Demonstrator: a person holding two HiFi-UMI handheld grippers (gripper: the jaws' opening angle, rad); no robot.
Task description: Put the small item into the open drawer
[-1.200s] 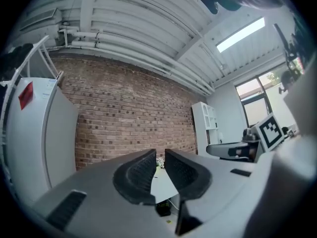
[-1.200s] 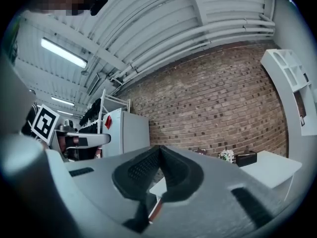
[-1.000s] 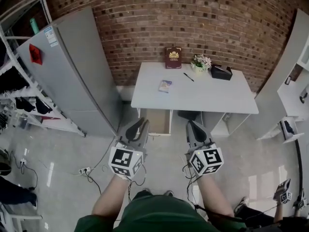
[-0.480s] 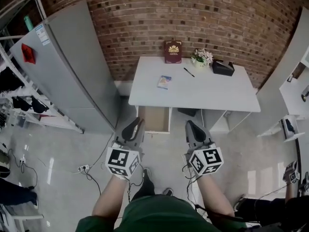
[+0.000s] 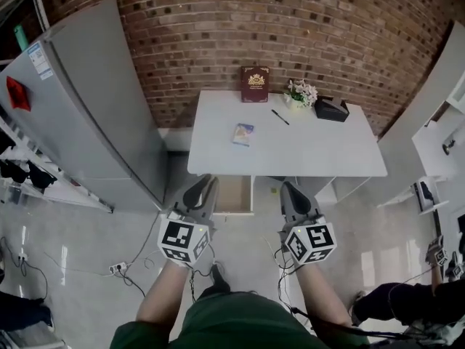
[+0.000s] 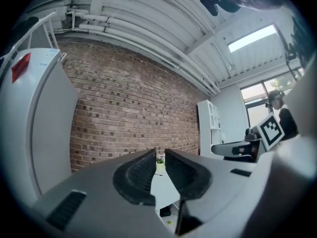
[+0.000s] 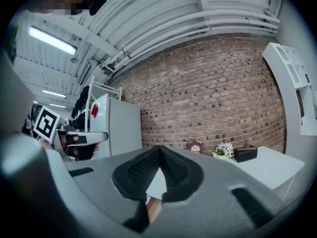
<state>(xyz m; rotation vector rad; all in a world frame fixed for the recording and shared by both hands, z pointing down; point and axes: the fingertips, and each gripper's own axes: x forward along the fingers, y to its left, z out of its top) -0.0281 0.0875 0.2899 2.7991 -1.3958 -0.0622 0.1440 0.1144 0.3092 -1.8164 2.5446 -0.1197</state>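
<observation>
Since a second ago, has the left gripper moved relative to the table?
Yes. The left gripper has moved toward the white table. Its tip now meets the table's front edge beside the open drawer; earlier it stopped short of that edge.

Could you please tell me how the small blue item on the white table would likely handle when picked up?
The small blue item lies flat and thin on the white table, so it is probably light and awkward to pinch from above. Pushed, it would likely slide, not roll.

A small blue item (image 5: 243, 134) lies flat on the white table's (image 5: 320, 147) left half. Below the table's near edge, the drawer (image 5: 234, 194) stands open.
</observation>
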